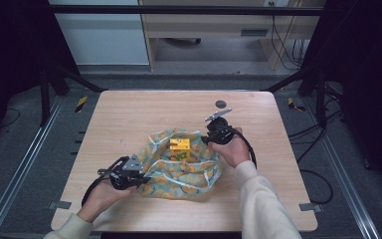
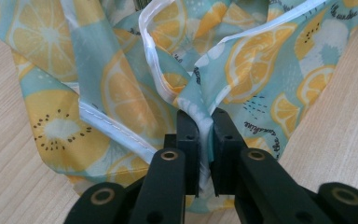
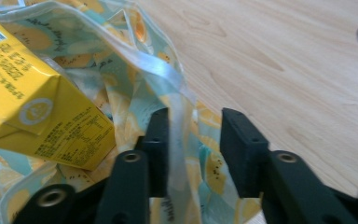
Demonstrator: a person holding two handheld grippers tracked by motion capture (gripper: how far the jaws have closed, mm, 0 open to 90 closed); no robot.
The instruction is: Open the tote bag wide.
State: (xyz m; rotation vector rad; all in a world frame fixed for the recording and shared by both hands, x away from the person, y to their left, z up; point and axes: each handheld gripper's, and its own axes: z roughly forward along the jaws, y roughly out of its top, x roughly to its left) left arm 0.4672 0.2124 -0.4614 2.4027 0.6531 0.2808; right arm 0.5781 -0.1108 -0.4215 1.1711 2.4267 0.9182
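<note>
Left gripper [image 2: 205, 116] clamped on the fruit-print bag [image 1: 181, 164]; right gripper [image 3: 193, 121] apart around its hem, so the yellow carton [image 1: 179, 146] might tip out

- I see the light wooden counter [image 1: 129, 114] with rounded corners, its far half bare.
- A small dark round disc [image 1: 221, 104] lies on it near the far edge; it also shows at the right gripper view's edge.
- Yellow-and-black striped tape markers [image 1: 81, 103] sit on the grey floor [image 1: 25, 149] at the counter's far corners.
- Black cables [image 1: 283, 45] hang beneath a pale wooden desk [image 1: 204, 22] behind.
</note>
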